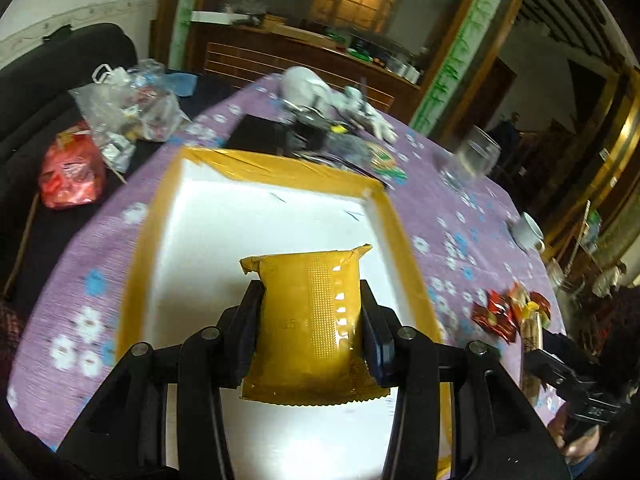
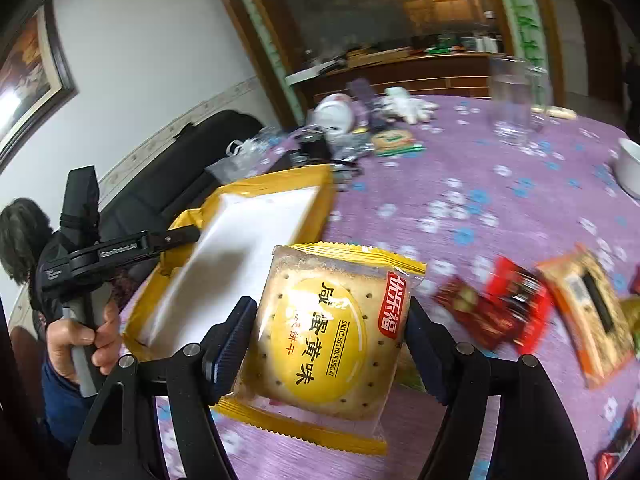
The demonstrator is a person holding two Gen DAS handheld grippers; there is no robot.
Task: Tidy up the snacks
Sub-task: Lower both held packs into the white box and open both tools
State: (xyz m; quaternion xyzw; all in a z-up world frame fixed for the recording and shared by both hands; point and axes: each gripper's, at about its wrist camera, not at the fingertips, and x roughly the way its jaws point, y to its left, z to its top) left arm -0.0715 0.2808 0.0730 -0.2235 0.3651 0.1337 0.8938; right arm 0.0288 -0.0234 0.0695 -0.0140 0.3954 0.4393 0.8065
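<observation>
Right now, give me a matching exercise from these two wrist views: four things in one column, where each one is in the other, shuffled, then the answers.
Things
1. gold snack packet
2. salted egg yolk biscuit
3. red snack packets
4. drinking glass

Places
A. far side of the table
B. held in the right gripper
C. held in the left gripper over the white box
D. lying on the purple cloth, to the right

Pairs: 1-C, 2-B, 3-D, 4-A

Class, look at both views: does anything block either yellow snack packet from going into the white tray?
Nothing visible does. The left gripper already holds its plain yellow packet over the yellow-rimmed white foam tray; the right gripper's biscuit packet is beside it.
</observation>
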